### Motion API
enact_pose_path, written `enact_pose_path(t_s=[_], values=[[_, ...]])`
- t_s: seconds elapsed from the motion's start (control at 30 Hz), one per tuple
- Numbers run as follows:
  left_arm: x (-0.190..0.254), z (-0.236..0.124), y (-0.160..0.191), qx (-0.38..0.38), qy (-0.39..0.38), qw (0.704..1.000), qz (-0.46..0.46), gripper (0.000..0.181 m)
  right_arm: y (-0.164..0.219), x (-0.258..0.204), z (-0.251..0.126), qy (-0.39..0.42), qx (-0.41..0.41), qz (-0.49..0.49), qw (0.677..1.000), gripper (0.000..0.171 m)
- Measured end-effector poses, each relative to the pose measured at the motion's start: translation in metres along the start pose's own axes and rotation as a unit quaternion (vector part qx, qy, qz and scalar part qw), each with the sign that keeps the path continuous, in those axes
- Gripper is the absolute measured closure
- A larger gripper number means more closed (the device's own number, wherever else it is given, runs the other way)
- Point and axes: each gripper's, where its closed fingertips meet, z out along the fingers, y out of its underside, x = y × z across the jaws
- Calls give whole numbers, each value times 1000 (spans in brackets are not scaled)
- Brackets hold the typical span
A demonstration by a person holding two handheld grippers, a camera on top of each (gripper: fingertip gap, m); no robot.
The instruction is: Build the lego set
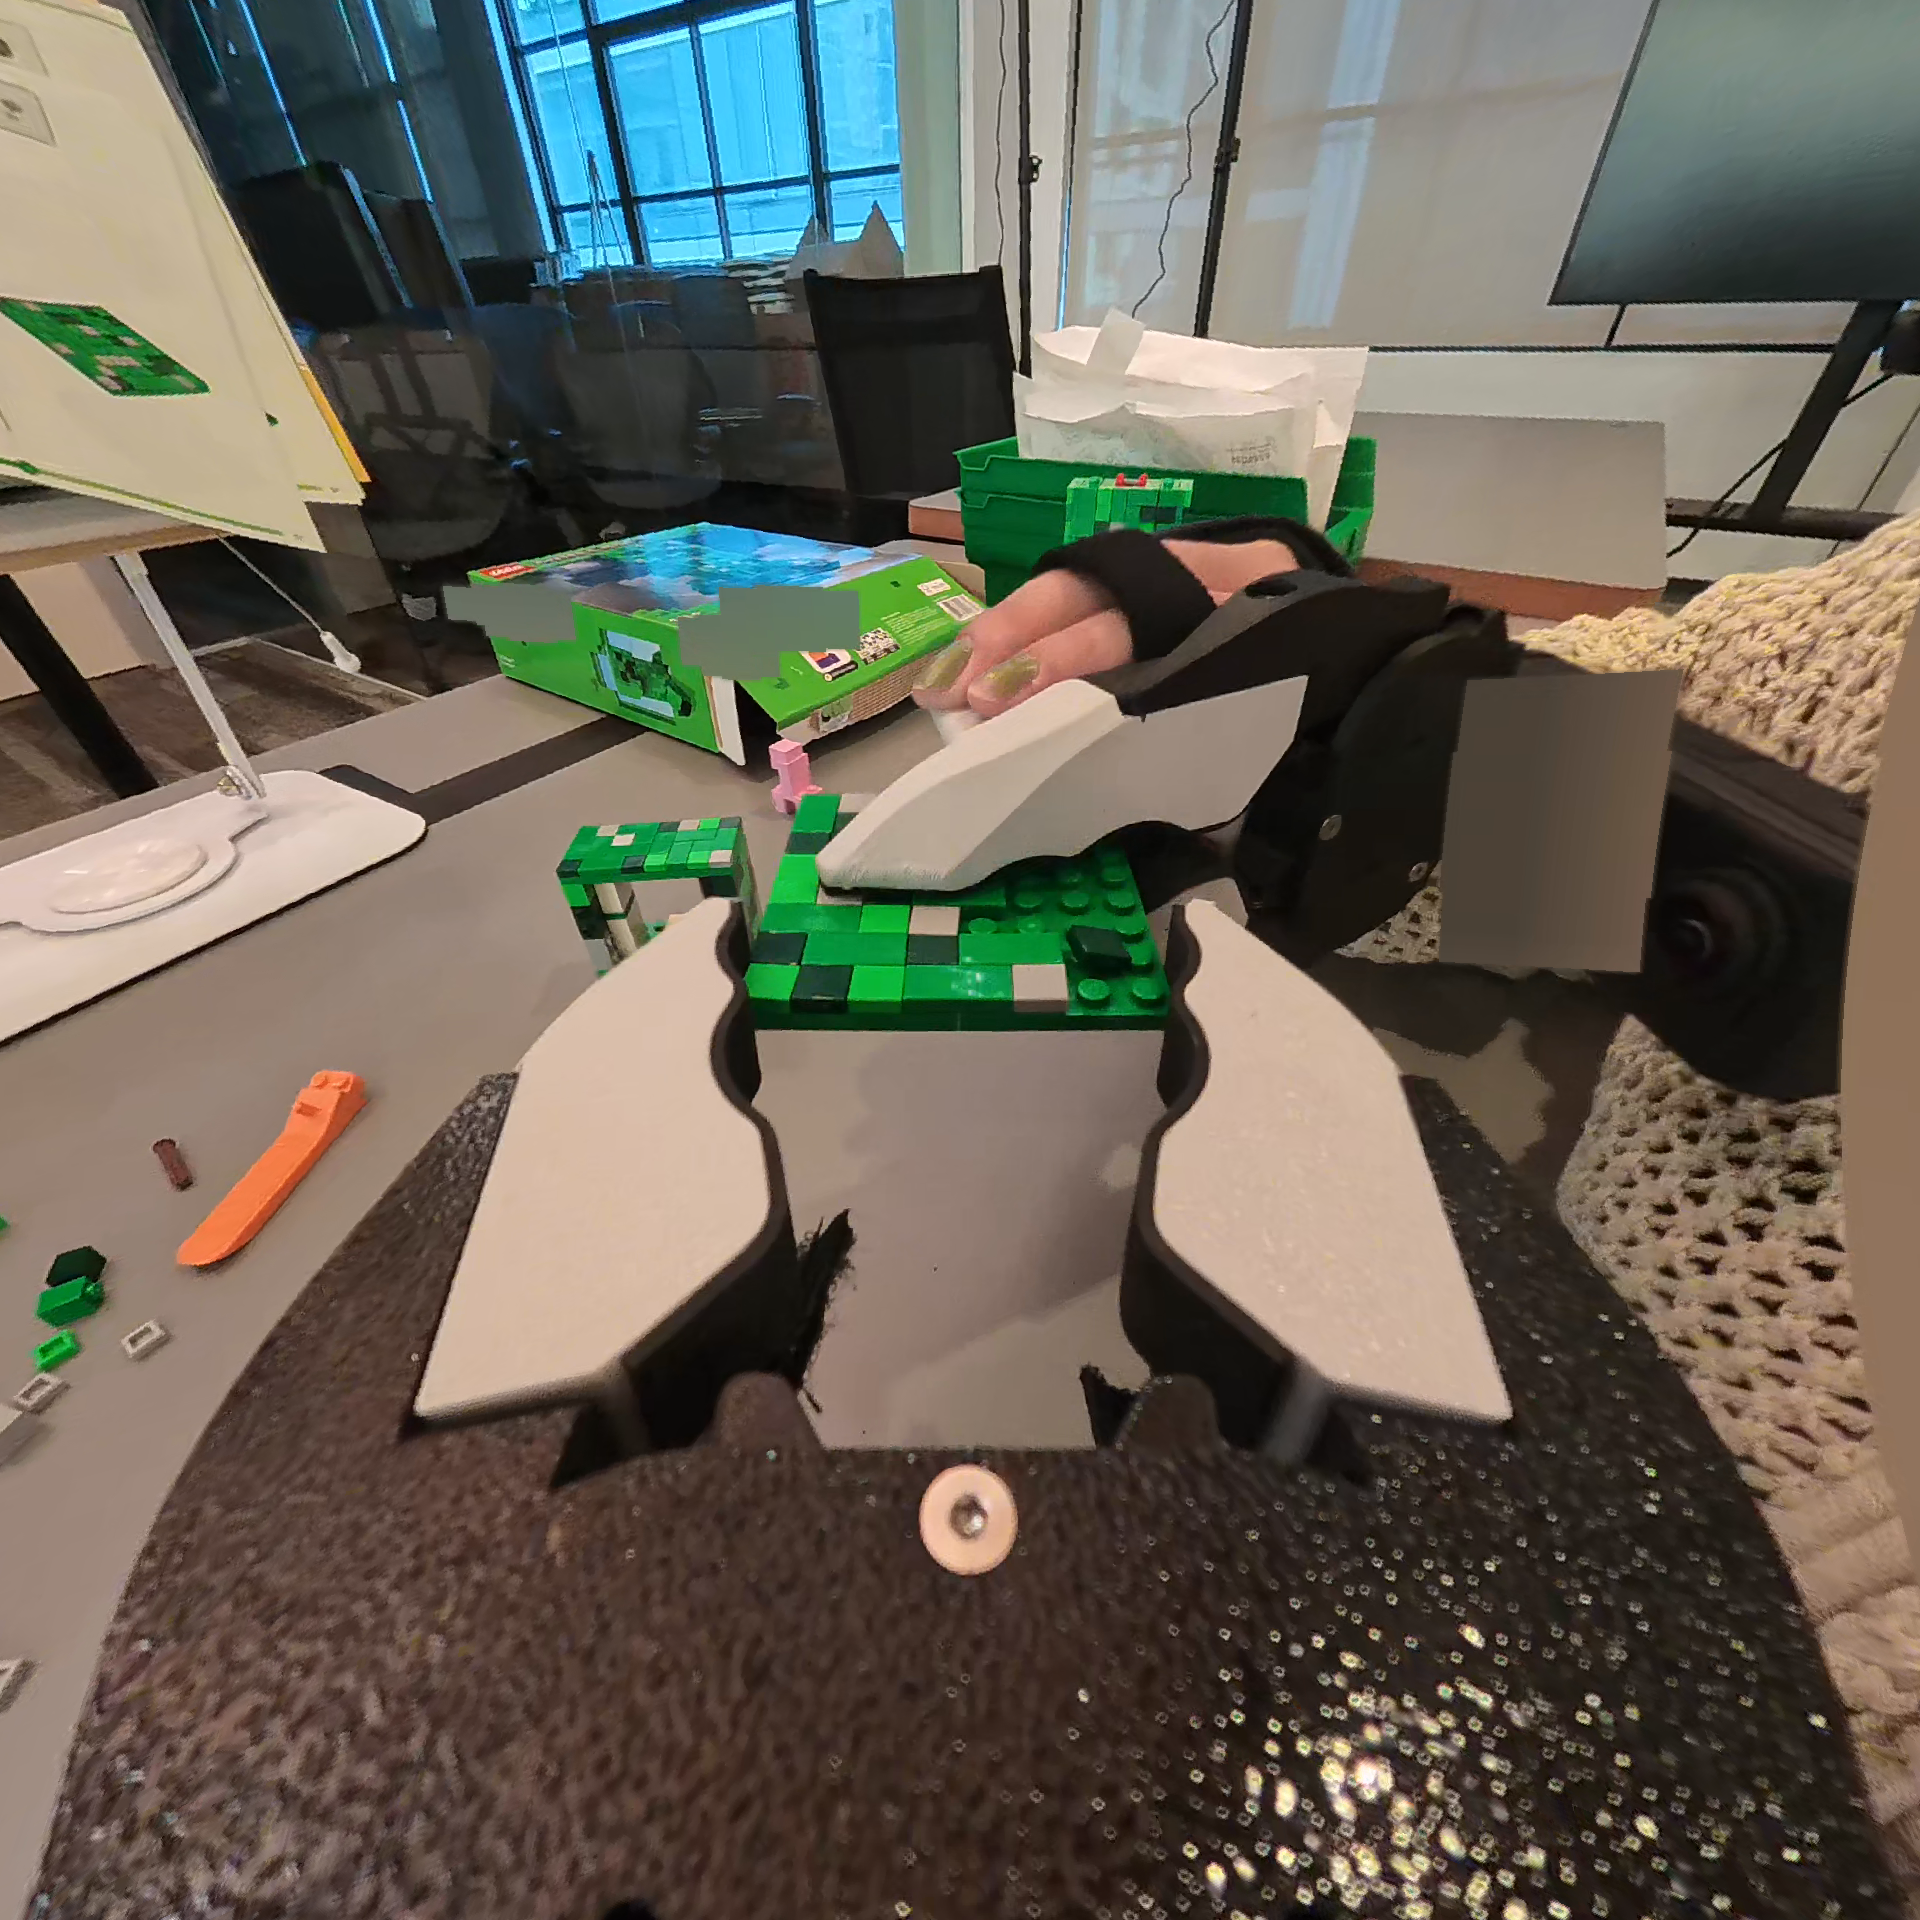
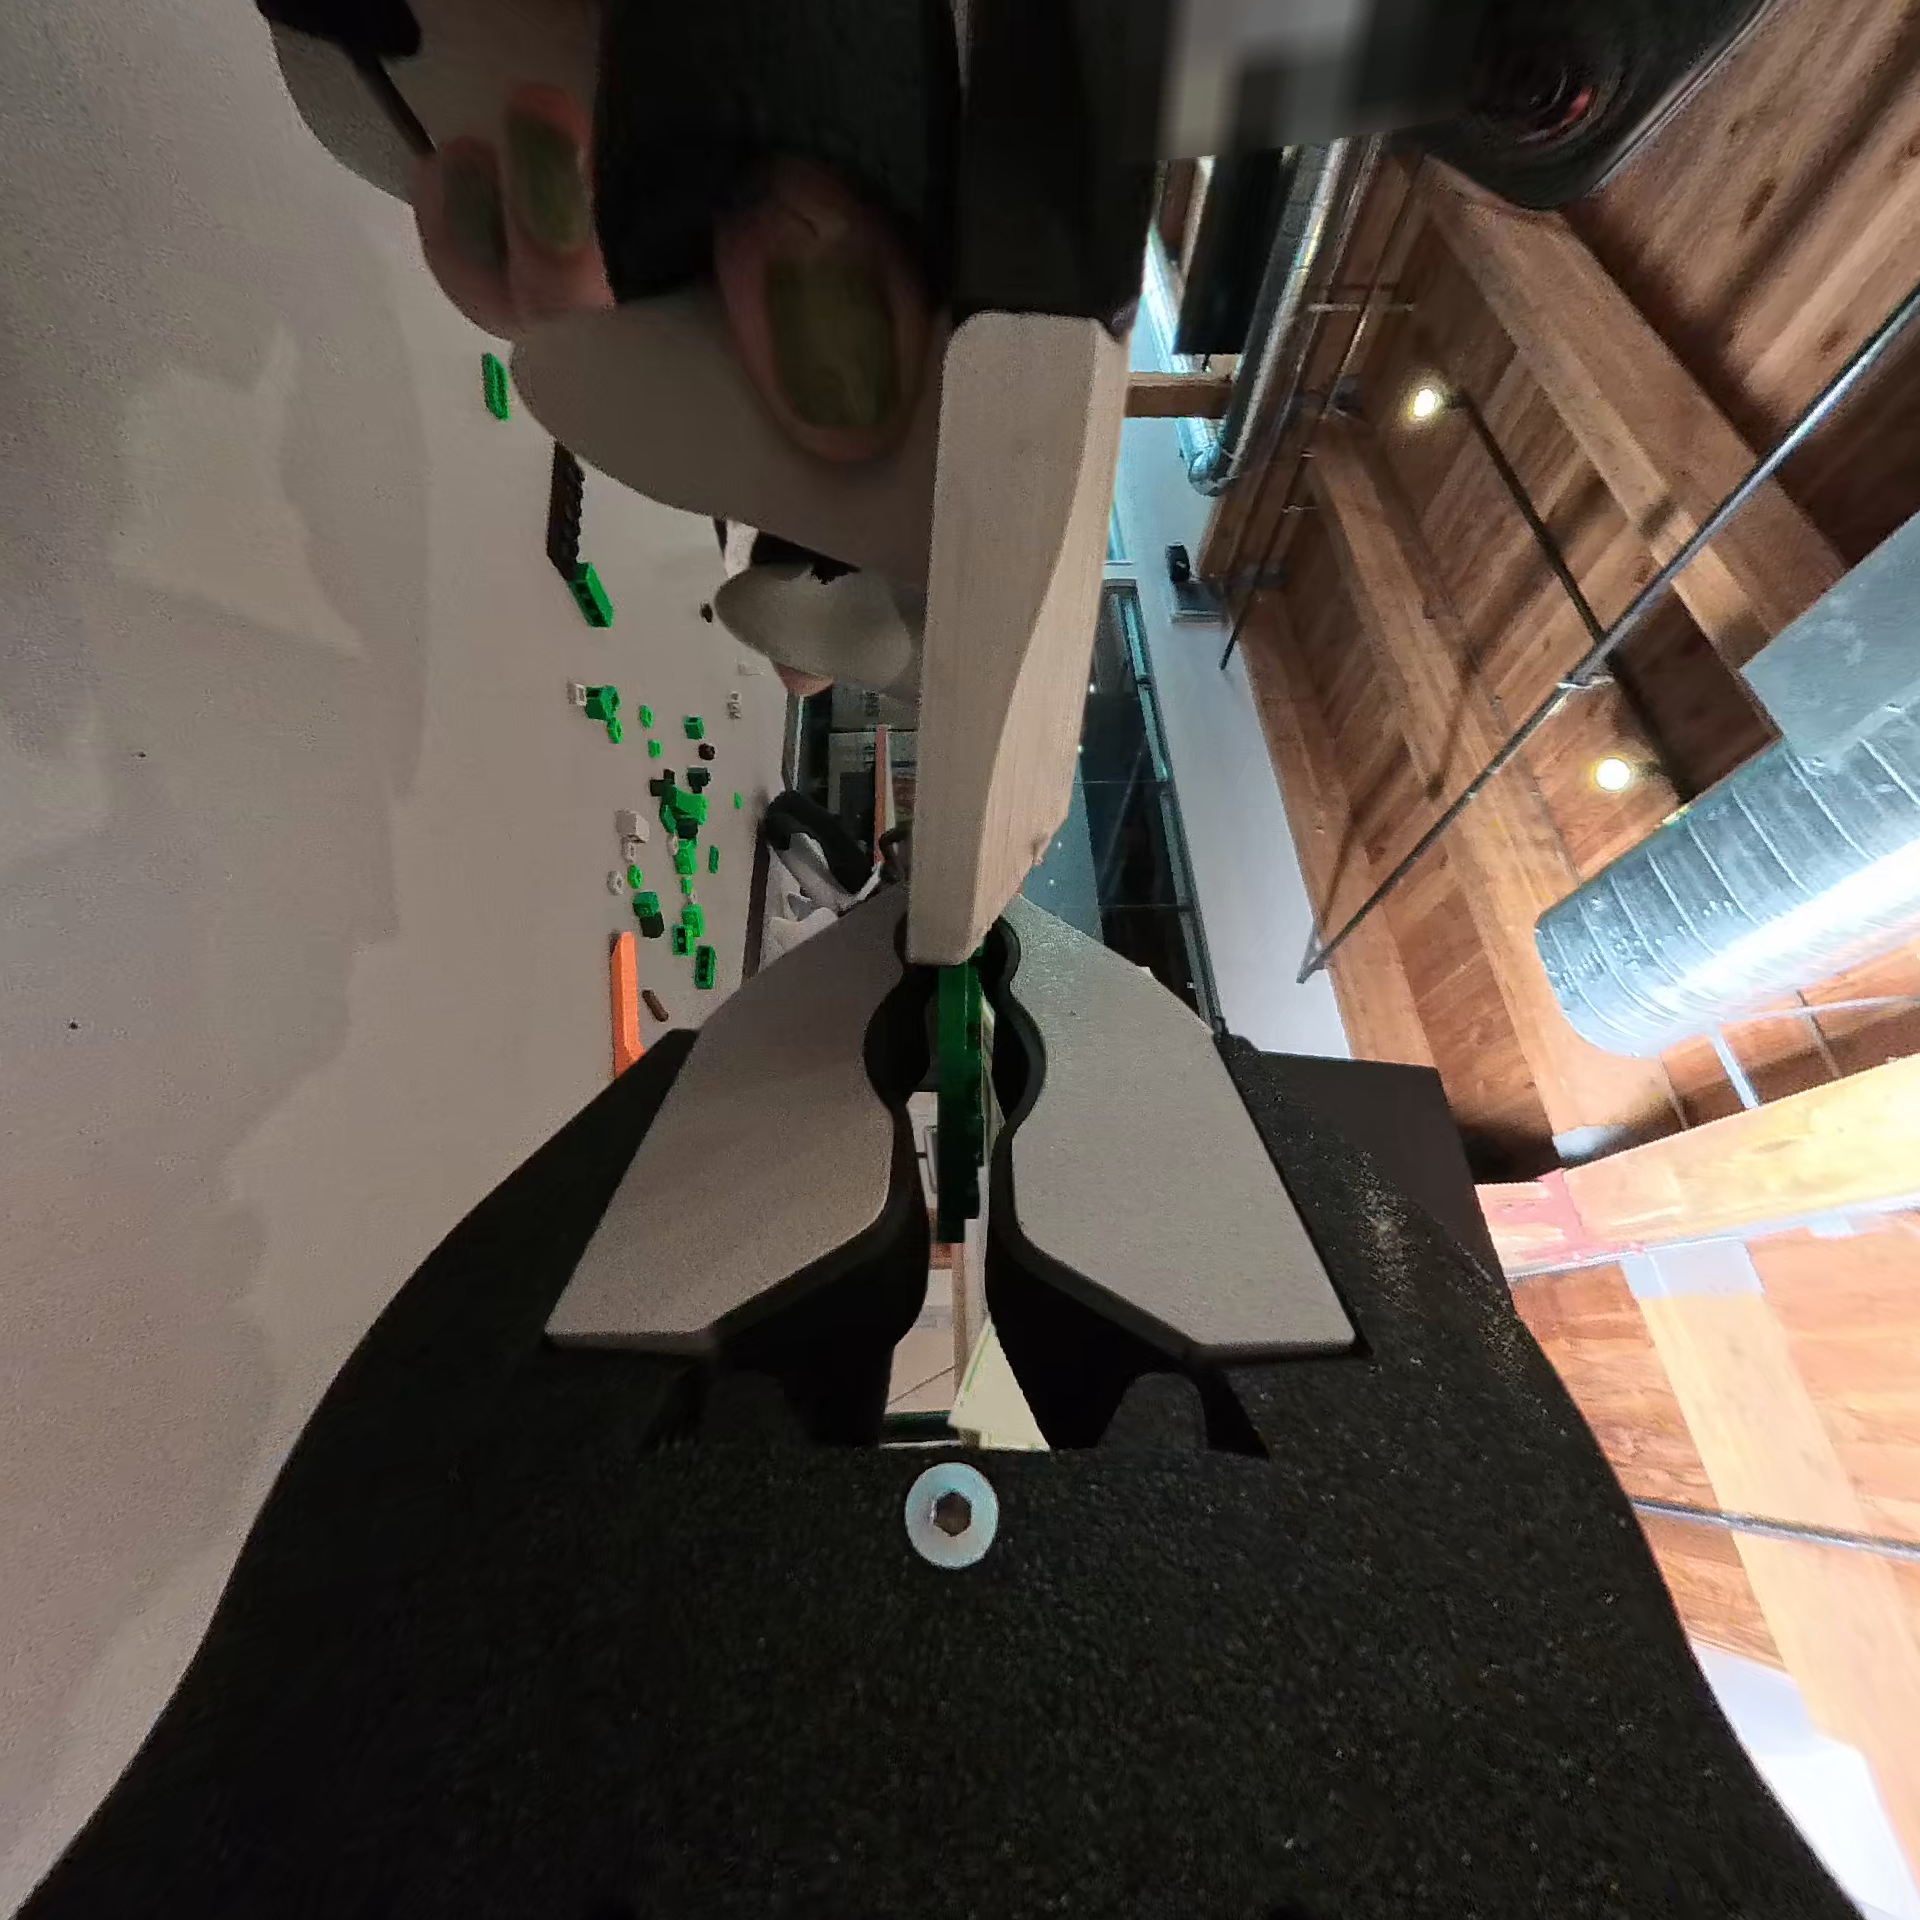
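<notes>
You are holding the left gripper [image 1: 956,935] spread wide, its tips flanking the green plate [image 1: 883,977] at the left and right edges; whether they are pressing or only lying beside it is hard to tell. The plate, part tiled in greens and grey, is sitting raised on the grey table [image 1: 312,1039], touching a small green arch build [image 1: 655,862]. Your right gripper [image 1: 883,862] is reaching in on its side, one finger lying flat on the studs; in its own view the right gripper [image 2: 956,966] is nearly closed, pinching the plate [image 2: 956,1091] edge-on. Behind, the green set box [image 1: 665,623] is lying open, its print partly patched over and small. A pink figure [image 1: 790,774] is standing by the box. The instruction booklet [image 1: 125,343] is showing a build picture. An orange separator [image 1: 275,1169] and loose pieces [image 2: 681,821] are lying to the left.
</notes>
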Motion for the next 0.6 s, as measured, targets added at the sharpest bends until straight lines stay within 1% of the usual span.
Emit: enact_pose_path(t_s=[0.13, 0.2, 0.27, 0.3, 0.37, 0.47, 0.53, 0.6], values=[[3, -1, -4, 10, 0, 1000, 21, 106, -3, 4, -2, 13, 12, 18, 1000, 165], [7, -3, -7, 16, 4, 999, 46, 98, -4, 6, -3, 17, 18, 22, 999, 165], [12, -6, -7, 13, 6, 995, 102, 90, -4, 9, -4, 19, 24, 32, 999, 165], [13, -8, -6, 10, -6, 989, 148, 91, -5, 10, -5, 19, 29, 35, 999, 165], [11, -12, -3, 2, -44, 965, 258, 97, -6, 12, -6, 18, 38, 40, 998, 165], [8, -16, -3, -18, -101, 909, 405, 115, -10, 12, -9, 12, 54, 46, 997, 164], [8, -17, -4, -24, -120, 875, 468, 125, -12, 11, -10, 6, 61, 46, 997, 164], [9, -18, -6, -26, -138, 847, 512, 134, -14, 10, -11, 5, 67, 42, 997, 165]])
